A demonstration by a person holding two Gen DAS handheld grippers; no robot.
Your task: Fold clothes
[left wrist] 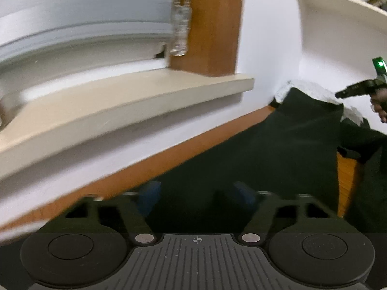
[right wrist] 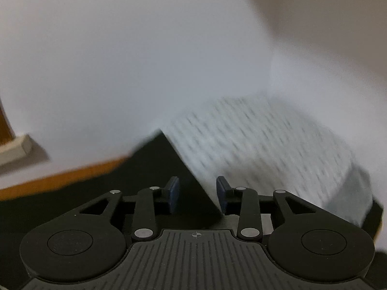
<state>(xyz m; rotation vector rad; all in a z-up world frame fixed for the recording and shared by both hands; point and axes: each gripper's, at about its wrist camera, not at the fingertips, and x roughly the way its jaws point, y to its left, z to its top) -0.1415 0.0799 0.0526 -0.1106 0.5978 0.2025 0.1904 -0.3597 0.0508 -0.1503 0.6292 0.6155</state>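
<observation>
A dark garment [left wrist: 266, 149] lies spread over the wooden table [left wrist: 154, 169], reaching the wall corner. Low over it, my left gripper [left wrist: 197, 197] stands open; its blurred blue pads [left wrist: 150, 198] are apart with only dark cloth beneath. A white knit garment [left wrist: 312, 89] lies behind the dark one at the back right. The right wrist view shows this white ribbed cloth [right wrist: 266, 145] close up, over the dark garment [right wrist: 157, 159]. My right gripper [right wrist: 197, 193] is open; the white cloth's edge runs down beside its right pad [right wrist: 222, 192]. The right gripper [left wrist: 338, 94] also shows at the left view's far right.
A beige window sill [left wrist: 145, 101] juts out above the table on the left, with a wooden frame post [left wrist: 212, 24] and a hanging blind cord [left wrist: 180, 24]. White wall [left wrist: 266, 48] backs the table. A white curved shelf [left wrist: 338, 12] sits top right. A person's hand [left wrist: 379, 106] holds the right gripper.
</observation>
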